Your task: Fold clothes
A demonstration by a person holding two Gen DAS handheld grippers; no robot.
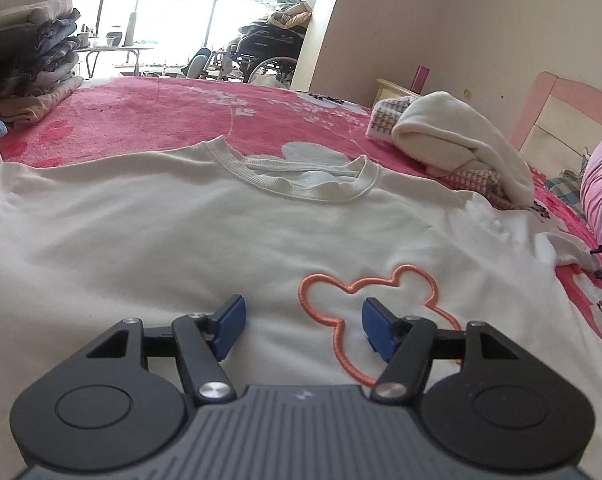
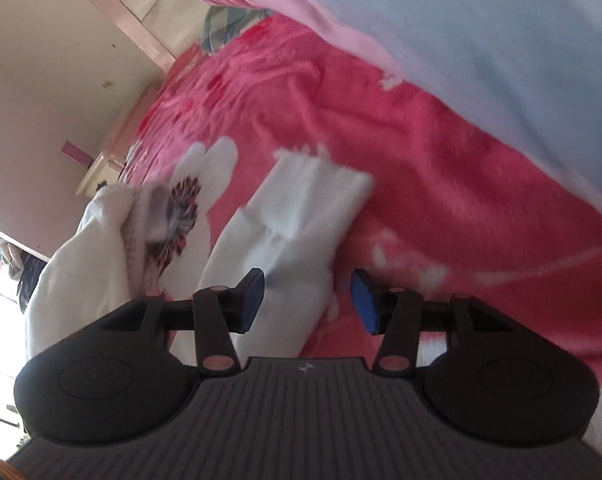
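Observation:
A white T-shirt (image 1: pixel 149 232) lies spread flat on the pink bed blanket (image 1: pixel 149 112), collar at the far side, with an orange stitched mouse-head outline (image 1: pixel 365 288) on its front. My left gripper (image 1: pixel 303 326) hovers just above the shirt front beside that outline, open, with nothing between its blue pads. In the tilted, blurred right wrist view, the shirt's white sleeve (image 2: pixel 301 216) stretches over the blanket (image 2: pixel 441 184). My right gripper (image 2: pixel 307 300) stands open over the sleeve's near part; the pads do not press on it.
A stack of folded clothes (image 1: pixel 33 68) sits at the far left of the bed. A cream garment over a houndstooth one (image 1: pixel 461 144) lies at the far right, also seen as the cream garment (image 2: pixel 97 240). A pink-and-blue quilt (image 2: pixel 481 40) and the pink headboard (image 1: pixel 561 120) bound the right side.

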